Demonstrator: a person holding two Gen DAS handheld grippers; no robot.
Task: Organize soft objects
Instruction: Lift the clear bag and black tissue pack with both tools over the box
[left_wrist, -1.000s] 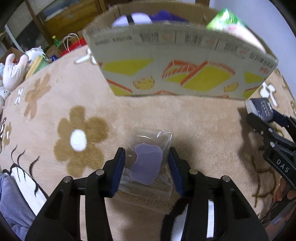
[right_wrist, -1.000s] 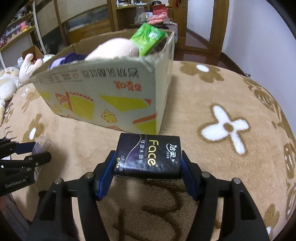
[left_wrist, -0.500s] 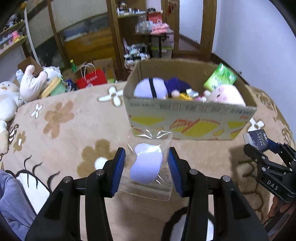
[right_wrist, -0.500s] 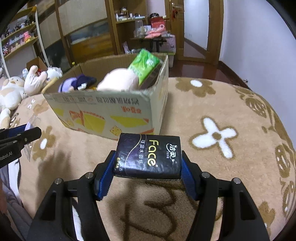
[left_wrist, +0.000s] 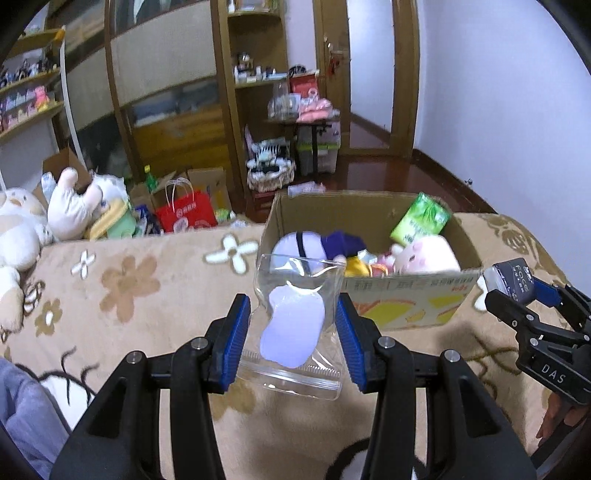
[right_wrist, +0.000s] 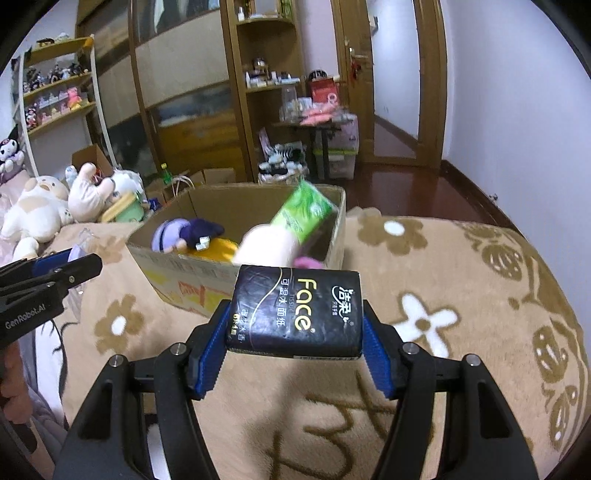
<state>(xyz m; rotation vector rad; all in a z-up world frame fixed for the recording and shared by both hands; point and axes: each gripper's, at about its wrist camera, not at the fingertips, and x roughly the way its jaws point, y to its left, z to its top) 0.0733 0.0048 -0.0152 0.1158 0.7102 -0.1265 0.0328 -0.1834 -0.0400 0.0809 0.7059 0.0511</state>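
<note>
My left gripper (left_wrist: 293, 325) is shut on a clear zip bag (left_wrist: 295, 321) with a pale purple pad inside, held up in the air in front of the cardboard box (left_wrist: 410, 295). My right gripper (right_wrist: 295, 332) is shut on a black "Face" tissue pack (right_wrist: 295, 310), also lifted above the bed. The box (right_wrist: 177, 269) holds a purple plush (left_wrist: 314, 243), a pink plush (left_wrist: 428, 254) and a green tissue pack (left_wrist: 421, 218). In the left wrist view the right gripper (left_wrist: 517, 295) with its pack shows at the right edge. In the right wrist view the left gripper (right_wrist: 70, 266) shows at the left.
The box stands on a beige flower-patterned blanket (right_wrist: 443, 295). White plush toys (left_wrist: 22, 229) lie at the far left beside a red bag (left_wrist: 186, 216). Wooden shelves (left_wrist: 255, 92) and a doorway stand beyond. A person's grey sleeve (left_wrist: 26, 406) is at lower left.
Both grippers have risen with their loads and tilted up, so the box's inside and the room behind have come into view. Both grips are unchanged.
</note>
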